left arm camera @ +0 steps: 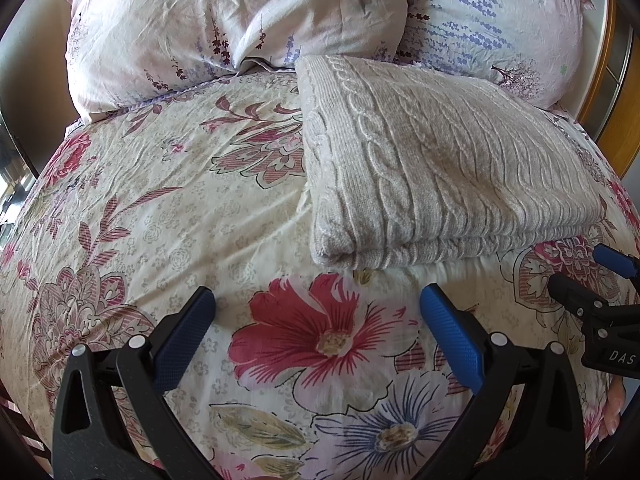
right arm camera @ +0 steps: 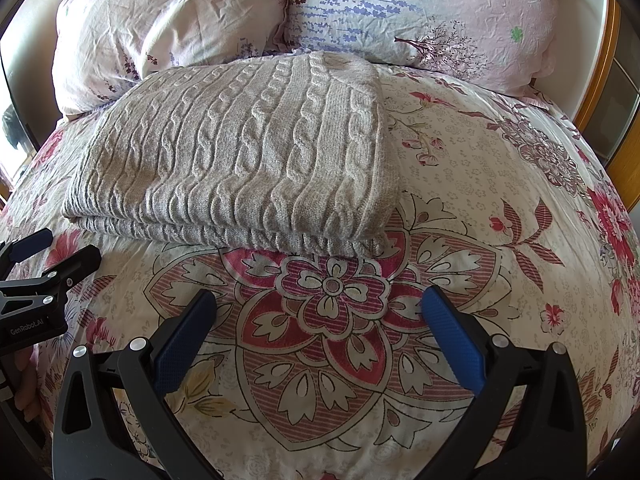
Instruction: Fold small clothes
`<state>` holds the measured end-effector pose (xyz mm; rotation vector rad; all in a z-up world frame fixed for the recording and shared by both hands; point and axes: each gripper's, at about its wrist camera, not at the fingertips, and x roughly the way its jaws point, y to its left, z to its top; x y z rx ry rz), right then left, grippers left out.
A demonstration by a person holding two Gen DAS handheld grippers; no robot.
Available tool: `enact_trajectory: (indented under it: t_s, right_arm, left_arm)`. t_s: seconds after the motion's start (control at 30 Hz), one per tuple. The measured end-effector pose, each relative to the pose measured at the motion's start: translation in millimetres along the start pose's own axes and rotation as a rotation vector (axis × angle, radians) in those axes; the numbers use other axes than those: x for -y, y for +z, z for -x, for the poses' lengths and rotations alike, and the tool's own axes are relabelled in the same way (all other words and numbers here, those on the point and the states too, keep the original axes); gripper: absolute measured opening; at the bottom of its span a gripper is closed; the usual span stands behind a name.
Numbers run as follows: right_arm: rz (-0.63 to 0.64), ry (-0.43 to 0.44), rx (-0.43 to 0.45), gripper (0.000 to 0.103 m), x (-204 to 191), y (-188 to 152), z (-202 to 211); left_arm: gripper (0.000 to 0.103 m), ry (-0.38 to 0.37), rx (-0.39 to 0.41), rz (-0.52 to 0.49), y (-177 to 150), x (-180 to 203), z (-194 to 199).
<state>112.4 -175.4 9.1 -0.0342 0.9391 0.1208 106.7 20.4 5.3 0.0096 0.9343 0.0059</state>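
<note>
A grey cable-knit sweater [left arm camera: 440, 168] lies folded into a flat rectangle on the floral bedspread [left arm camera: 160, 208]. In the right wrist view the same sweater [right arm camera: 248, 160] sits ahead and to the left. My left gripper [left arm camera: 318, 300] hovers open just short of the sweater's near left corner, nothing between its blue pads. My right gripper [right arm camera: 320, 300] is open too, over the bedspread [right arm camera: 480, 200], a little short of the sweater's near right edge. Each gripper shows in the other's view: the right one [left arm camera: 588, 280] at the right edge, the left one [right arm camera: 44, 256] at the left edge.
Two floral pillows [left arm camera: 224, 28] [right arm camera: 400, 12] lie behind the sweater at the head of the bed. A wooden frame [right arm camera: 600, 80] runs along the right side. A hand [left arm camera: 612, 408] holds the right gripper at the lower right.
</note>
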Motion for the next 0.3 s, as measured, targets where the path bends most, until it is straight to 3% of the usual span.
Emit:
enact_trajectory:
  t_s: [0.3]
  right_arm:
    - [0.000, 0.000, 0.000, 0.102, 0.0, 0.1, -0.2]
  left_arm:
    - [0.101, 0.001, 0.000, 0.001, -0.2, 0.2, 0.4]
